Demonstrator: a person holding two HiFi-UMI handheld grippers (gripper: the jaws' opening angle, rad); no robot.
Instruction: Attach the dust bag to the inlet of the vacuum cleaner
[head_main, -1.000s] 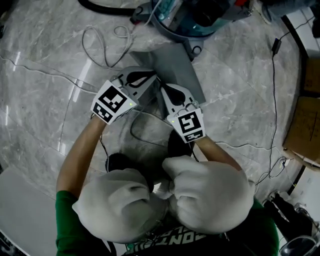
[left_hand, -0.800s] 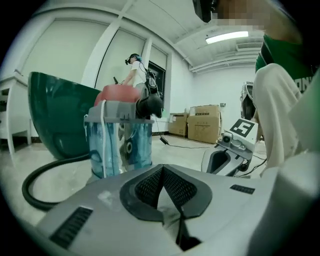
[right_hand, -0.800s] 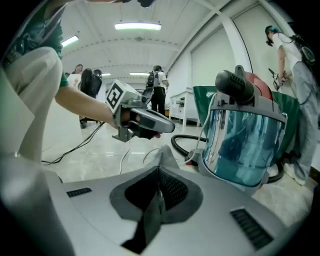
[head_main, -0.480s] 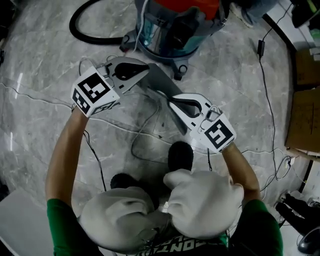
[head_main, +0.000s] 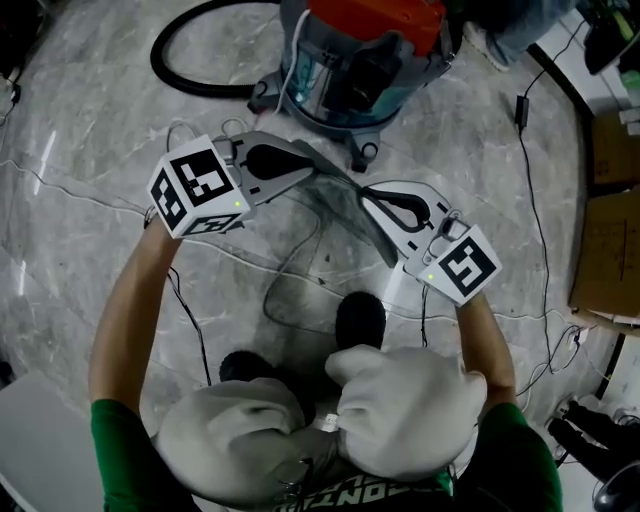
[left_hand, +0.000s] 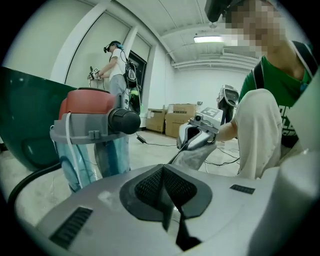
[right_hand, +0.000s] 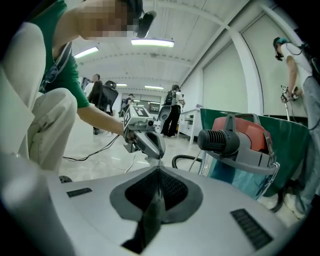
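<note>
Compared with a second ago, both grippers are higher and farther apart. The dust bag (head_main: 348, 212), which lay flat on the floor (head_main: 90, 110) then, now hangs clear of it as a grey sheet stretched between them. The left gripper (head_main: 312, 170) has its jaws pressed together on one edge of the bag. The right gripper (head_main: 366, 192) pinches the opposite edge in the same way, and its own view shows the thin fabric caught between the closed jaws. The vacuum cleaner (head_main: 360, 55) stands just beyond the bag, with what looks like its dark inlet (right_hand: 219, 141) facing the person. The pickup seems done. The bag's opening must still be carried to that inlet and pushed on.
</note>
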